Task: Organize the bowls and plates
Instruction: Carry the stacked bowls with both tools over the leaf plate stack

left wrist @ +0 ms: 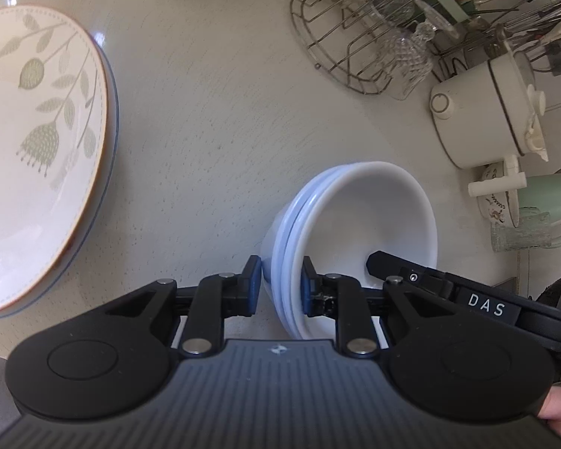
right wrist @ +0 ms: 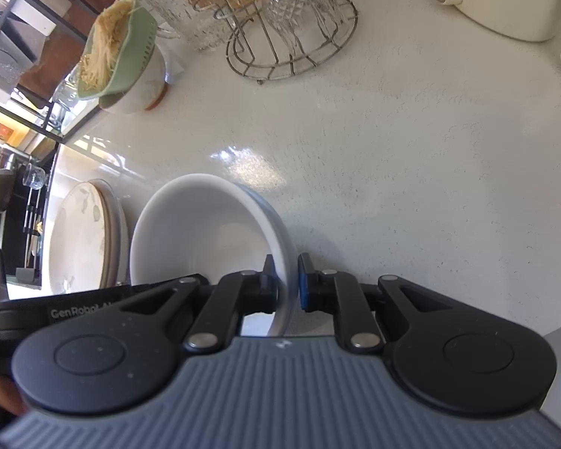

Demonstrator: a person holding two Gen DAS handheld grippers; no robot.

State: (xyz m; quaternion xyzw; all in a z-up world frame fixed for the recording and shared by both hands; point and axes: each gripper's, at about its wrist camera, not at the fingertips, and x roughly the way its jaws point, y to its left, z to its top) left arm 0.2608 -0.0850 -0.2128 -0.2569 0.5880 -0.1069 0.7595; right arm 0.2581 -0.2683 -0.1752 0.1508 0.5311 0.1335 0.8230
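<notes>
**dishguy:** Left to right on the left wrist cam: leaf-pattern plate (left wrist: 37, 142) far left, sitting on another plate whose blue-lined rim pokes out under it, both on the pale countertop (left wrist: 213, 112). Well apart from them, in the middle, the stack of white bowls (left wrist: 355, 224) — three rims as far as I can count. The left gripper (left wrist: 280, 284) has its jaws clamped on the stack's near wall, one pad outside, one inside.

**rackfan:** And the right one?

**dishguy:** Right wrist cam, same order: plates (right wrist: 82, 235) at the left edge, then the bowls (right wrist: 205, 232) just beside them. The right gripper (right wrist: 285, 280) straddles the opposite rim; the left pad touches the inside, but there's a sliver of gap at the blue pad, so I can't tell if it's actually gripping.

**rackfan:** Background?

**dishguy:** Wire rack (left wrist: 340, 48) holding cut glasses up top, white lidded pot (left wrist: 482, 112) and green mug (left wrist: 546, 205) on the right.
</notes>
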